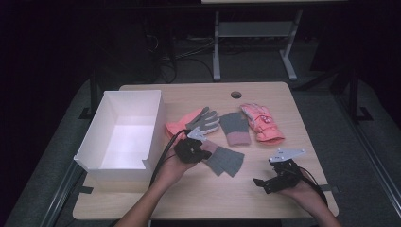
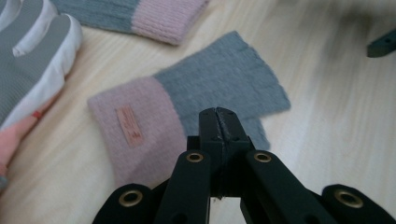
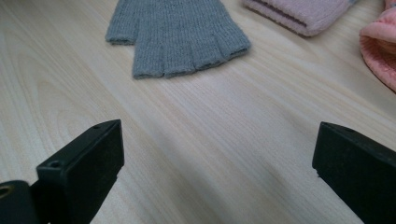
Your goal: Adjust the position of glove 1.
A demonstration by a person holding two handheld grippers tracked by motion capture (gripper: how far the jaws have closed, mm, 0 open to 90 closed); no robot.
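The right gripper [image 1: 265,183] is nearest to the person, low over the table [image 1: 283,101] at the front right. Its 2 jaws stand wide apart and there is only bare wood between them. In the right gripper view, the grey fingerless glove [image 3: 175,32] lies well ahead of these jaws, with its short finger ends pointing back toward them.

The left gripper [image 2: 218,122] is a little further in, near the middle of the table. Its 2 jaws are pressed together, and a fold of the grey knit seems to be pinched between the tips (the edge of the glove looks slightly raised there), so it holds this glove [image 2: 201,102] at its edge. The pink cuff, with a small label, lies just to the left of the jaws in the left gripper view, and the grey part spreads ahead of them and to the right.

Beyond the left gripper lies a second grey glove with pink cuff [image 1: 235,127]. To the far left of the jaws lies a grey and white glove [image 1: 204,120] on top of a salmon glove [image 1: 182,124]. A pink ski glove [image 1: 262,124] lies further right. The white box [image 1: 124,130] stands open beside the person's left hand [image 1: 172,168], on its outer side.
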